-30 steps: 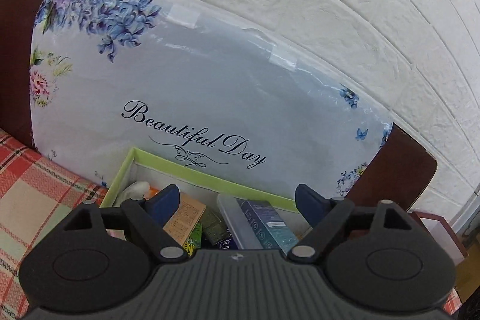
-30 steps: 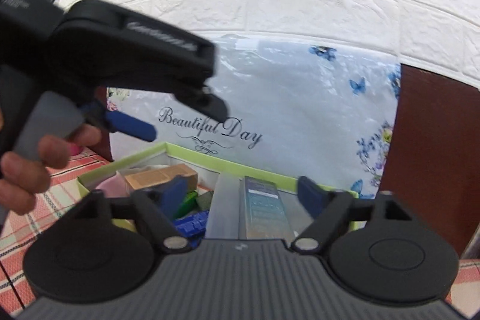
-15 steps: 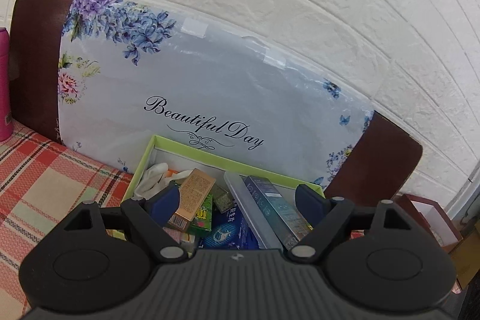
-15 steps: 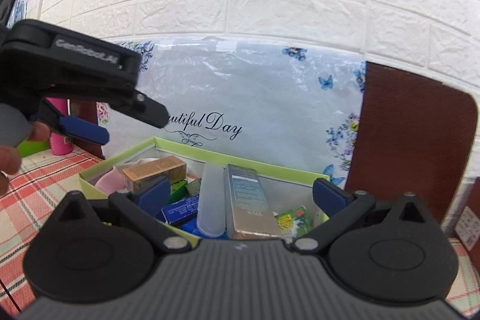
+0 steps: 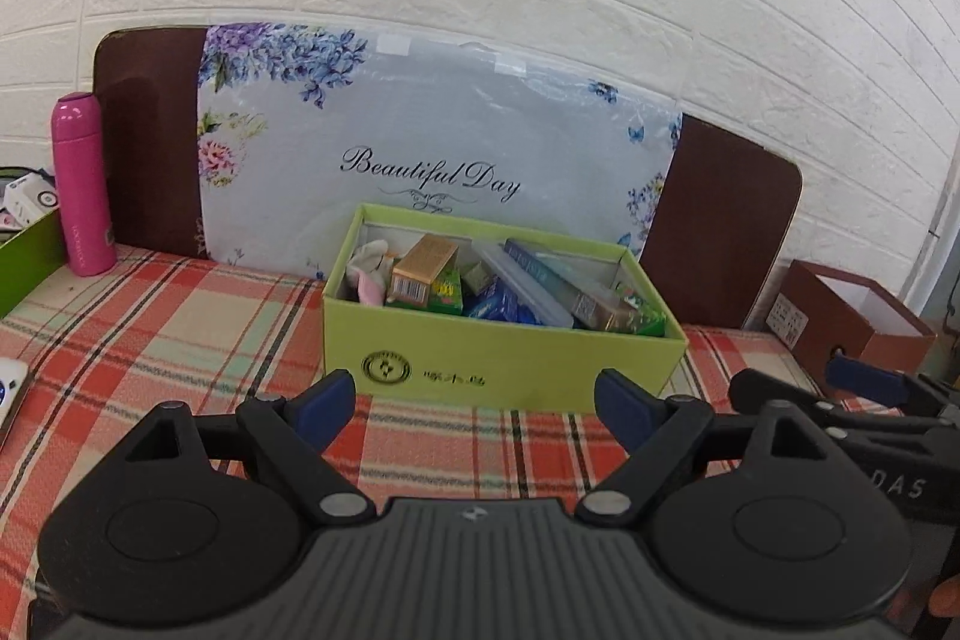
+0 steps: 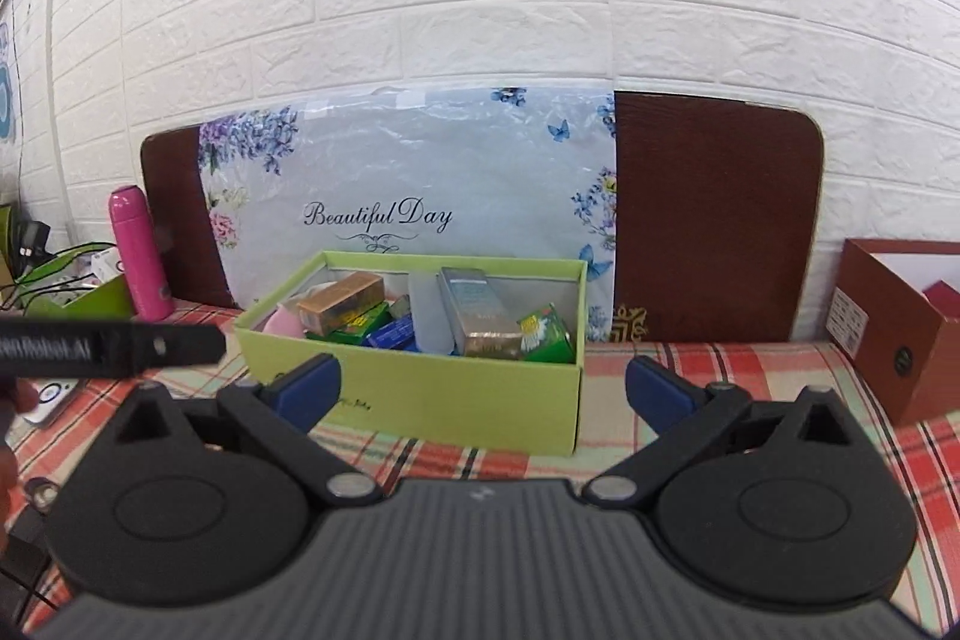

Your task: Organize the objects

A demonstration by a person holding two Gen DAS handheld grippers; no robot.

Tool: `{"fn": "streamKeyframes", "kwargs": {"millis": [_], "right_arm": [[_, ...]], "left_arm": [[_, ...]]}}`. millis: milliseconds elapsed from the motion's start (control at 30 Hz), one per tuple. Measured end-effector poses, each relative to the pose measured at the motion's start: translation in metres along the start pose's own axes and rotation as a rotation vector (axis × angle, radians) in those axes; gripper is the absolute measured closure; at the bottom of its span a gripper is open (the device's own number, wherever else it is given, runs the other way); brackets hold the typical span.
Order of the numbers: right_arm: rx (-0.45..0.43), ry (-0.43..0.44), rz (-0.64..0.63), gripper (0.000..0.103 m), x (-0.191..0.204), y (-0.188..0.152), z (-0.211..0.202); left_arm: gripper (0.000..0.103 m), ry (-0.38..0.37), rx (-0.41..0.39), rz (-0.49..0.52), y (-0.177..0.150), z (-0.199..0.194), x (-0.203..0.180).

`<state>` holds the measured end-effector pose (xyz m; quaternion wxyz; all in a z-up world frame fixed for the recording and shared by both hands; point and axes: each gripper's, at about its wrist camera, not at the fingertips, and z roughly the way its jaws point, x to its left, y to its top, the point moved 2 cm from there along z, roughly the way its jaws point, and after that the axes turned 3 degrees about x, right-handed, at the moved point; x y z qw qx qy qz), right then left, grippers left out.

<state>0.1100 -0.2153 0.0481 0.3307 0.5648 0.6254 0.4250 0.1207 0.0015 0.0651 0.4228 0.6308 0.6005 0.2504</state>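
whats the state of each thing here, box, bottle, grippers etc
green box: lid off, full of small packages, upright on the plaid cloth
pink bottle: capped, standing upright by the wall
brown box: open top, off to the right
left gripper: open, nothing between the jaws
right gripper: open, empty, jaws have just been opening
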Motion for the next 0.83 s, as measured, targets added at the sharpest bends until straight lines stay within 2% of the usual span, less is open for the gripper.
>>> {"fn": "streamKeyframes", "kwargs": {"millis": [167, 400, 833], "right_arm": [[0.037, -0.02, -0.005, 0.0, 0.003, -0.024, -0.025], [0.092, -0.031, 0.017, 0.0, 0.007, -0.049, -0.027], [0.102, -0.039, -0.004, 0.0, 0.022, -0.058, -0.024]], "left_arm": [[0.013, 0.051, 0.042, -0.002, -0.028, -0.006, 0.005], [0.013, 0.138, 0.078, 0.052, -0.046, -0.009, 0.004], [0.013, 0.164, 0.089, 0.033, -0.049, -0.01, 0.008]]}}
